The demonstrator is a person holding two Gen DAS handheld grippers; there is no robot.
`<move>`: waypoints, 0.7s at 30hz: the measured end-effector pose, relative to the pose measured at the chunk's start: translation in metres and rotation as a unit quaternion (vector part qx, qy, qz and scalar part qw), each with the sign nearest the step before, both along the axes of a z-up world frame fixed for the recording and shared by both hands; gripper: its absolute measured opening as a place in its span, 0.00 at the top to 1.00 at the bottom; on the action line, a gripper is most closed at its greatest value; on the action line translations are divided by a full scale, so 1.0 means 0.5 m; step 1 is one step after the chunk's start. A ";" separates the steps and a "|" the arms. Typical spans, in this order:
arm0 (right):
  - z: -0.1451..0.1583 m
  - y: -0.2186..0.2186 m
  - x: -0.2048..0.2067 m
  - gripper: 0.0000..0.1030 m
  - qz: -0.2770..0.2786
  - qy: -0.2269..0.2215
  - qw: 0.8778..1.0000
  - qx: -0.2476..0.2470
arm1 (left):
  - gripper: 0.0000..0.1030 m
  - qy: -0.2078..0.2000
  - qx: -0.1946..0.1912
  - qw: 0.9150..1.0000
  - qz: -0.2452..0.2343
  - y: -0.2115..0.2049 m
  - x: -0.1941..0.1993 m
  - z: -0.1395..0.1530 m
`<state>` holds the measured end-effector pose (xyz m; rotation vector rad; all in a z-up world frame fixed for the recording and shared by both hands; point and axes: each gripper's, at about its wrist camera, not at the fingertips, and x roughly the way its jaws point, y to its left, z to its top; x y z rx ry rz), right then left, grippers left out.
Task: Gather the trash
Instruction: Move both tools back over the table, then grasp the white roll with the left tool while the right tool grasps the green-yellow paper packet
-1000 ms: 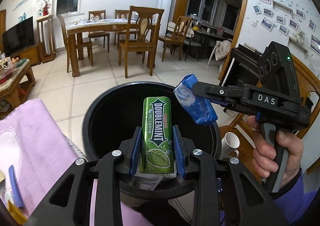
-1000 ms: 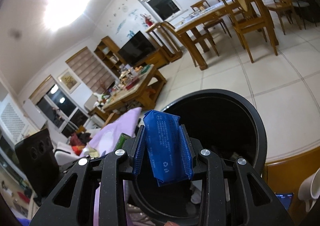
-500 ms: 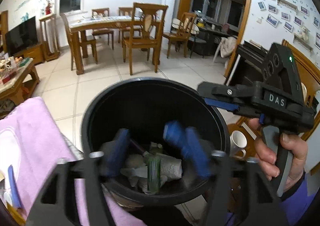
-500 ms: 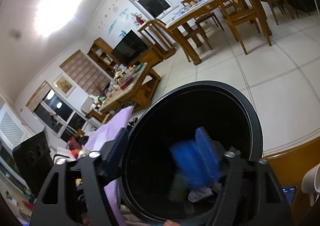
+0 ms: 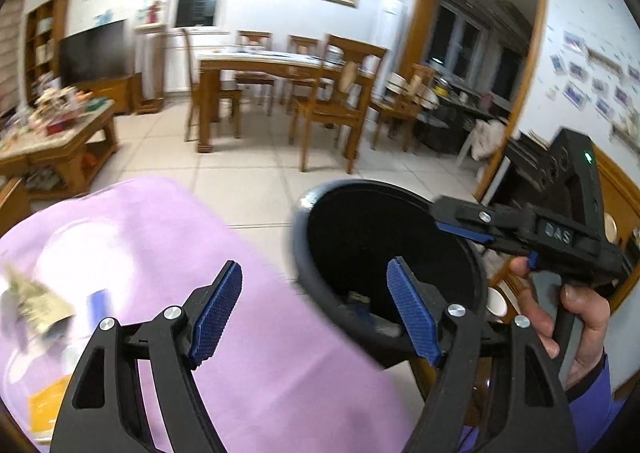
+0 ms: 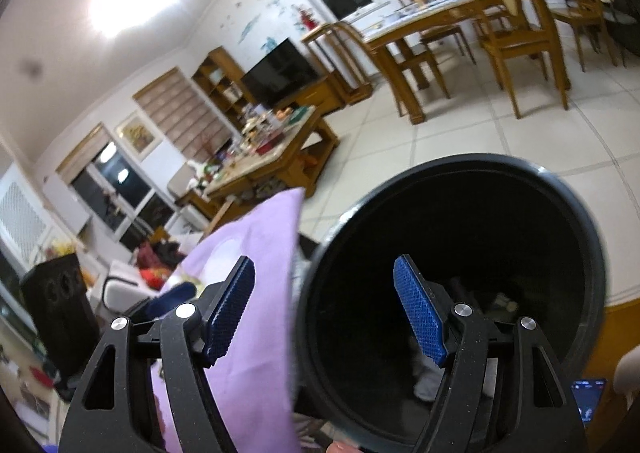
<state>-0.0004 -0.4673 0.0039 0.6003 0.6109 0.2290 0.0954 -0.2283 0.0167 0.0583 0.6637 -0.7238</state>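
A black round trash bin [image 5: 304, 245] stands beside the table with the purple cloth [image 5: 192, 253]; it also fills the right wrist view [image 6: 592, 293]. Some trash lies at its bottom [image 5: 360, 303]. My left gripper [image 5: 316, 313] is open and empty, over the cloth edge and the bin's near rim. My right gripper [image 6: 326, 309] is open and empty, straddling the bin's left rim; it also shows in the left wrist view [image 5: 480, 229] at the bin's right rim. On the cloth at the left lie a crumpled wrapper [image 5: 36, 301], a small blue piece [image 5: 98, 307] and an orange packet [image 5: 46, 407].
A white cup [image 5: 494, 303] sits on a wooden surface right of the bin. A cluttered coffee table [image 5: 60, 133], a dining table with chairs [image 5: 288, 73] and a TV [image 5: 94, 51] stand farther off on the tiled floor.
Both grippers opened and dropped the green gum pack and the blue packet into the bin. Both have since swung left, so the purple cloth fills more of the view.
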 end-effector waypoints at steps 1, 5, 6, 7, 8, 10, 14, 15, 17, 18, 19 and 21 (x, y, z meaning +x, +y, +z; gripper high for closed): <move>0.005 0.023 0.010 0.30 0.008 0.000 1.000 -0.005 | 0.27 0.001 -0.003 1.000 0.013 0.028 0.010 0.003; 0.027 0.121 0.067 0.25 0.045 0.003 0.999 -0.021 | 0.19 0.001 -0.012 0.997 0.080 0.170 0.049 0.004; 0.033 0.162 0.087 0.25 0.059 0.003 0.998 -0.027 | 0.15 -0.001 -0.012 0.995 0.097 0.201 0.056 0.004; 0.036 0.194 0.099 0.25 0.070 0.005 0.997 -0.033 | 0.13 -0.003 -0.012 0.993 0.117 0.240 0.066 0.003; 0.037 0.213 0.110 0.25 0.077 0.006 0.996 -0.036 | 0.12 -0.003 -0.011 0.991 0.131 0.268 0.072 0.001; 0.040 0.280 0.142 0.25 0.102 0.009 0.994 -0.049 | 0.07 0.002 -0.005 0.987 0.159 0.339 0.096 -0.007; 0.048 0.419 0.200 0.19 0.152 0.015 0.985 -0.074 | 0.07 0.004 0.028 0.982 0.188 0.437 0.144 -0.033; 0.049 0.464 0.217 0.18 0.171 0.016 0.981 -0.086 | 0.07 0.007 0.038 0.981 0.188 0.453 0.159 -0.040; 0.051 0.538 0.237 0.18 0.199 0.017 0.973 -0.113 | 0.07 0.012 0.064 0.983 0.174 0.474 0.193 -0.060; 0.048 0.589 0.250 0.18 0.216 0.018 0.967 -0.137 | 0.07 0.013 0.076 0.983 0.168 0.472 0.206 -0.065; 0.043 0.622 0.259 0.17 0.228 0.020 0.961 -0.156 | 0.07 0.013 0.091 0.983 0.161 0.471 0.219 -0.073; 0.032 0.699 0.290 0.17 0.252 0.030 0.947 -0.199 | 0.08 0.016 0.122 0.982 0.141 0.464 0.247 -0.092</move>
